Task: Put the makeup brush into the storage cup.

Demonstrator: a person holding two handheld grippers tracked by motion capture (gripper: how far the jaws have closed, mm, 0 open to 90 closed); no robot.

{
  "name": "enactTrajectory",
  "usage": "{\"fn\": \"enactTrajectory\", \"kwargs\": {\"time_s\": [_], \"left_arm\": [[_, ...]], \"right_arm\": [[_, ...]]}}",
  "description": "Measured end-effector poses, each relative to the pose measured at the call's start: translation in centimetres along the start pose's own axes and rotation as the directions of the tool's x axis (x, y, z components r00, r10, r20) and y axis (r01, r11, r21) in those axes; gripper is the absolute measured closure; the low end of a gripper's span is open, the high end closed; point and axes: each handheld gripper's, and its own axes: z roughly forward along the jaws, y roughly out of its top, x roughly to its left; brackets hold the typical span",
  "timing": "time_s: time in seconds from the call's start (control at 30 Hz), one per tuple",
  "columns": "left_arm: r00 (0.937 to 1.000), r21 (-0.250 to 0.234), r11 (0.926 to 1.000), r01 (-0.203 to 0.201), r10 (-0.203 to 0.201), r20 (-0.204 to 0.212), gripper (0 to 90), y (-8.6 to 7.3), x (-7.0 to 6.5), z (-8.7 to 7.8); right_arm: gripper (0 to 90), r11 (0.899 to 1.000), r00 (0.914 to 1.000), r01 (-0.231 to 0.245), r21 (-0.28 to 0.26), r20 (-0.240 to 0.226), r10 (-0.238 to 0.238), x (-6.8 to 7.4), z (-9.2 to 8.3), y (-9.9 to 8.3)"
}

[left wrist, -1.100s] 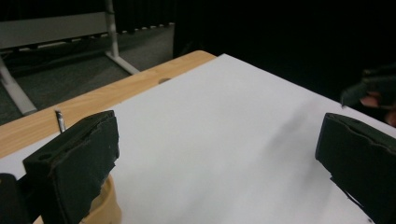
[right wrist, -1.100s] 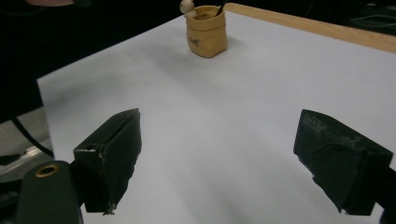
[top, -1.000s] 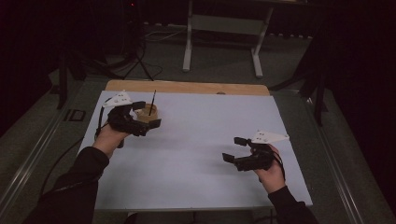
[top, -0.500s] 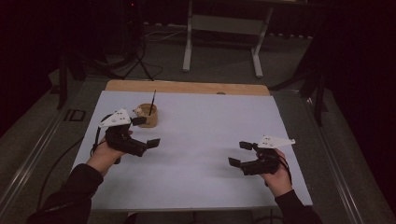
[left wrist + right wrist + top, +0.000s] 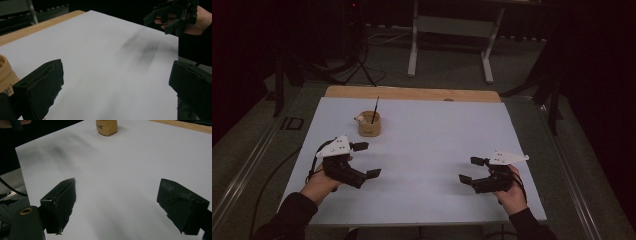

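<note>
A small tan wooden cup (image 5: 369, 125) stands on the white table top (image 5: 432, 135) toward the back left, with a thin dark stick (image 5: 375, 109) upright in it. My left gripper (image 5: 366, 160) hovers in front of the cup, apart from it, jaws wide open and empty. The cup's side (image 5: 5, 75) sits at the left edge of the left gripper view. My right gripper (image 5: 472, 170) is held at the front right, open and empty. In the right gripper view, far ahead, stands the cup (image 5: 106, 127). The other hand's gripper (image 5: 172, 15) appears top right in the left gripper view.
A bare wooden strip (image 5: 412, 93) runs along the table's far edge. Beyond it stand a metal frame's legs (image 5: 414, 50) on the grey floor. A cable (image 5: 272, 175) trails off the table's left side.
My left gripper has drawn back from the cup toward the front of the table, leaving the stick in the cup. The right gripper has drifted slightly nearer the front edge.
</note>
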Motion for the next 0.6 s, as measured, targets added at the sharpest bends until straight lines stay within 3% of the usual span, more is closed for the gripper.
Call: {"fn": "enactTrajectory", "kwargs": {"time_s": [0.13, 0.3, 0.6], "left_arm": [[0.9999, -0.009, 0.9999, 0.008, -0.008, 0.009, 0.1, -1.3, -0.1, -0.4], [0.9999, 0.001, 1.0, 0.006, -0.006, -0.008, 0.1, -2.8, -0.3, -0.6], [0.9983, 0.027, 0.9986, 0.045, -0.044, -0.039, 0.0, -5.3, 0.0, -0.9]], "right_arm": [[15.3, 1.0, 0.9998, 0.017, -0.007, 0.003, -0.017, -0.2, -0.1, -0.3], [15.1, 1.0, 0.9997, 0.024, 0.002, 0.002, -0.024, -0.4, 0.0, -0.6], [15.1, 1.0, 0.9998, 0.019, 0.005, 0.005, -0.019, -0.5, 0.0, -1.0]]}}
